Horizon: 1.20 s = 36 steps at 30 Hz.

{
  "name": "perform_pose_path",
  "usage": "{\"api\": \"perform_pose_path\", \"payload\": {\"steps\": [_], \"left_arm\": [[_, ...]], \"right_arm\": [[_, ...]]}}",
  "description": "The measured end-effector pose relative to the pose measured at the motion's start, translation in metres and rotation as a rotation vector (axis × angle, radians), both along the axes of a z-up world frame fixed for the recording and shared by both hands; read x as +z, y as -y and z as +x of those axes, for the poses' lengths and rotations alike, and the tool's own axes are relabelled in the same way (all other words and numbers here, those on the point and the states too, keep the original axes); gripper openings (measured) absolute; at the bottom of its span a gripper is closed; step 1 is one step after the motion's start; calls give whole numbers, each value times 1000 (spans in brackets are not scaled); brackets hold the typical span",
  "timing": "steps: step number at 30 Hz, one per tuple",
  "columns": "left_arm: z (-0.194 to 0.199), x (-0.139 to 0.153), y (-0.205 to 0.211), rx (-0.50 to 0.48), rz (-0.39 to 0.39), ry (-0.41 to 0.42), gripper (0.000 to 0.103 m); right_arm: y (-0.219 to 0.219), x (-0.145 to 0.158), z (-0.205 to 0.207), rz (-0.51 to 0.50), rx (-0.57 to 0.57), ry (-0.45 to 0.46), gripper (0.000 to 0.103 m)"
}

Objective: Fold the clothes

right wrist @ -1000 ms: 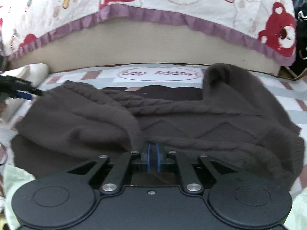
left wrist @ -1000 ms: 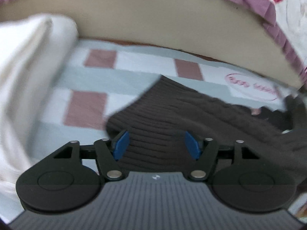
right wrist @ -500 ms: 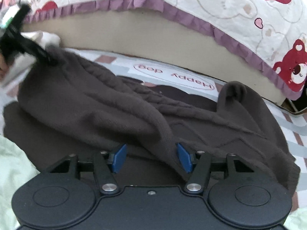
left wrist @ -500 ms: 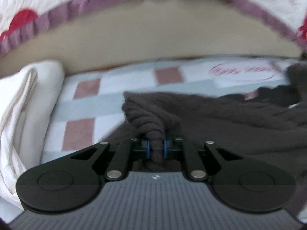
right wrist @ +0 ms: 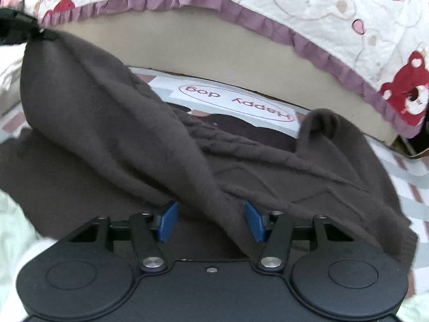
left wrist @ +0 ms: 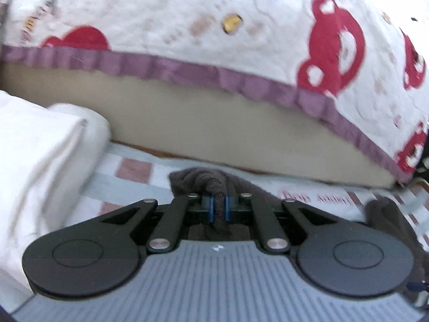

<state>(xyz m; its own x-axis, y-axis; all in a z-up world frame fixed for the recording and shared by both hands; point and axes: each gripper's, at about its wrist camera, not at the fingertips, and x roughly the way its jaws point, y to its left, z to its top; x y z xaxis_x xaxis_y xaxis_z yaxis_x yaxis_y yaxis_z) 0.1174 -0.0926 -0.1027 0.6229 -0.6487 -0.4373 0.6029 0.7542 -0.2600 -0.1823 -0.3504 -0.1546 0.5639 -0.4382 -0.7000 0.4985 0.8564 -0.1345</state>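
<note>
A dark brown knitted sweater [right wrist: 187, 161] lies crumpled on a checked sheet [right wrist: 410, 166]. My left gripper [left wrist: 217, 209] is shut on a bunched edge of the sweater [left wrist: 198, 179] and holds it up; it shows at the upper left of the right wrist view [right wrist: 40, 36], with the cloth hanging from it. My right gripper [right wrist: 211, 224] is open, its blue pads [right wrist: 167, 221] on either side of a sweater fold, not pinching it.
A folded white cloth [left wrist: 40, 161] lies at the left. A beige mattress side [left wrist: 214, 123] under a bear-print quilt with a purple ruffle [right wrist: 321, 26] runs along the back. A pale green cloth [right wrist: 13, 228] lies at the near left.
My left gripper shut on the sweater edge and lifted it up and away. My right gripper opened and let go of the sweater.
</note>
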Motion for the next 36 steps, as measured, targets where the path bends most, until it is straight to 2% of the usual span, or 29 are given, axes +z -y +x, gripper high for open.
{"api": "perform_pose_path", "payload": {"steps": [3,4,5,7,10,11,12,13,16,17,21,24,26,28,29,31,34,35,36], "left_arm": [[-6,0,6,-14,-16,44,7],[-9,3,7,-23,-27,73,7],[-13,9,9,-26,-34,111,7],[-25,32,7,25,-28,209,7],[-58,79,-31,69,-152,330,7],[-69,91,-47,91,-171,337,7],[-77,99,-61,127,-146,313,8],[-82,102,-73,158,-87,259,8],[-82,72,-101,159,74,11,8],[-80,57,-107,150,127,-74,8],[-74,10,-132,162,235,-296,9],[-78,10,-156,200,185,-323,9],[-77,18,-163,201,165,-324,12],[-73,24,-160,189,163,-307,23],[-71,25,-154,181,168,-296,34],[-66,27,-144,165,177,-274,42],[-44,15,-102,93,233,-267,53],[-36,11,-87,68,252,-264,61],[-28,6,-73,43,272,-262,67]], "right_arm": [[29,-6,30,13,-10,-2,59],[40,-6,39,53,-17,5,30],[50,-5,47,87,-24,15,12],[57,9,51,96,-53,78,10],[47,50,25,86,-90,262,10],[43,63,15,87,-99,321,10],[36,71,1,111,-90,368,11],[29,75,-13,148,-65,404,11],[14,59,-37,308,46,356,10],[9,54,-43,352,79,332,10],[-20,21,-37,336,142,104,10],[-40,-1,-32,324,186,-57,10],[-37,4,-33,351,190,-52,11],[-34,11,-34,400,202,-70,14],[-31,14,-34,427,205,-80,15],[-27,22,-35,479,213,-92,22],[-10,55,-44,548,225,40,36],[1,68,-49,571,224,110,40],[13,79,-53,576,209,169,53]]}}
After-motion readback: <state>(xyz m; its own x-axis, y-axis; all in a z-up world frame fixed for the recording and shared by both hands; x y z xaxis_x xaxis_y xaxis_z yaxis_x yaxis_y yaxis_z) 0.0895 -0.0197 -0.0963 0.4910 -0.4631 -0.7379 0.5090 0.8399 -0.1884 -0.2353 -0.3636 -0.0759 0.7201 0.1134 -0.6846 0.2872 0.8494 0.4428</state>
